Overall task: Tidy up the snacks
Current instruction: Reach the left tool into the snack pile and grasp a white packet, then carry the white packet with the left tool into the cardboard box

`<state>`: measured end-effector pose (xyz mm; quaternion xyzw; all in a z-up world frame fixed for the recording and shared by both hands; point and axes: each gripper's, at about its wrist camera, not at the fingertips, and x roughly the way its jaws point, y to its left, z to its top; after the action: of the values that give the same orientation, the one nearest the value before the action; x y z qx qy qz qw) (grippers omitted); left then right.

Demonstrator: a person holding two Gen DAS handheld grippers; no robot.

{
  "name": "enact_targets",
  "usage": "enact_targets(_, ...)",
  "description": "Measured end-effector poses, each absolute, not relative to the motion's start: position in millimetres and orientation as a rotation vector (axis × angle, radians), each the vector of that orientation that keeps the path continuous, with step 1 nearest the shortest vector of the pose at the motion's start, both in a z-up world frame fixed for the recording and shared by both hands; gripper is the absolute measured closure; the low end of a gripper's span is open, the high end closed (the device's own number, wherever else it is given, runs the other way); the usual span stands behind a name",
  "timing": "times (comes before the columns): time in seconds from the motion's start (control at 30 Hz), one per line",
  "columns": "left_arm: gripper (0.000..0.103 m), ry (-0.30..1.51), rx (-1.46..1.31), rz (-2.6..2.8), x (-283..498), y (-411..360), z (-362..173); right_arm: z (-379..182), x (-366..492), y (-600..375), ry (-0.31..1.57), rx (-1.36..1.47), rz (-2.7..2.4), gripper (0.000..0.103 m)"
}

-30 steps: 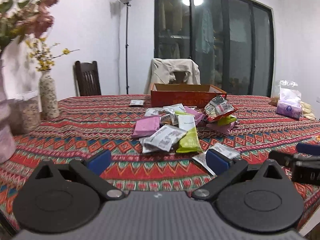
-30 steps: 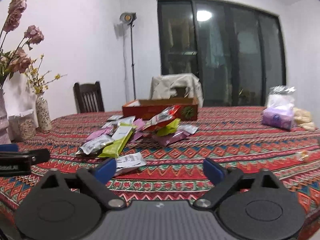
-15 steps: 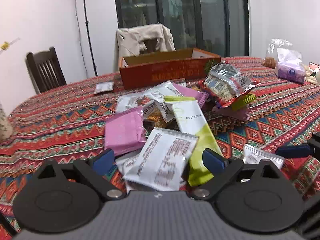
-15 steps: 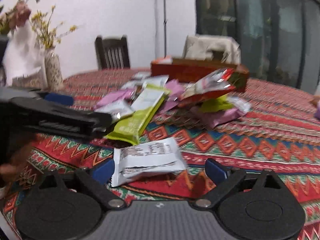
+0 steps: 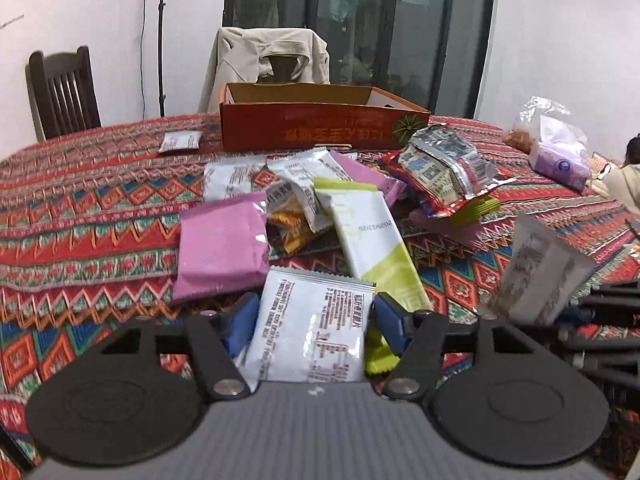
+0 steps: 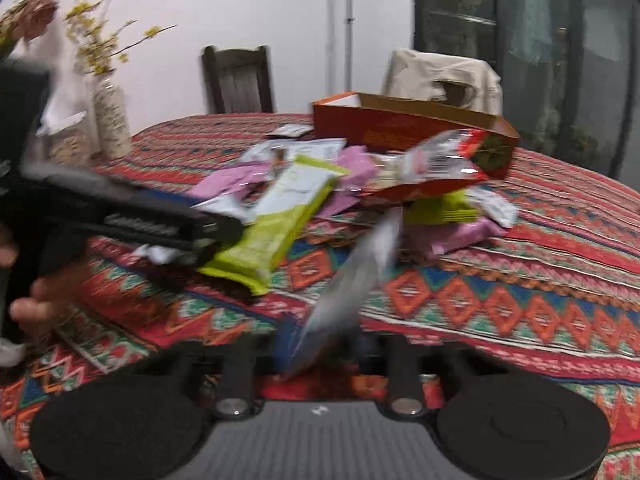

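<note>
Several snack packets lie in a pile (image 5: 320,208) on the patterned tablecloth (image 5: 80,216), in front of an open orange cardboard box (image 5: 320,130). My left gripper (image 5: 312,320) has its blue fingers closed against the sides of a white printed packet (image 5: 312,332) at the near edge of the pile. My right gripper (image 6: 320,344) is shut on another white packet (image 6: 352,280), which stands tilted on edge above the cloth; this packet also shows in the left wrist view (image 5: 536,276). The left gripper's body (image 6: 132,216) shows at left in the right wrist view.
A pink packet (image 5: 222,248), a green-and-white packet (image 5: 372,240) and a red foil bag (image 5: 444,168) lie in the pile. A small packet (image 5: 180,141) lies left of the box. A tissue bag (image 5: 560,152) sits far right. A vase (image 6: 110,120) stands left. Chairs stand behind the table.
Both grippers moved forward and down to the pile. The left closed on the nearest white packet. The right closed on the lone white packet and lifted it on edge.
</note>
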<state>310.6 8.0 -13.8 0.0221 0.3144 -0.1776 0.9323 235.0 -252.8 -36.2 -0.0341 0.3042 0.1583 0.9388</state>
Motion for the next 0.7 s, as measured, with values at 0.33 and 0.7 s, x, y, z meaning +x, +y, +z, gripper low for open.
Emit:
enact_targets(0.33, 0.062, 0.575, 0.044, -0.332, 283, 11, -3, -21, 229, -284, 0.551, 0.000, 0.278, 0.089)
enact_targets(0.7, 0.062, 0.414, -0.043, -0.288, 286, 5, 80, 19, 227, -301, 0.456, -0.033, 0.319, 0.091)
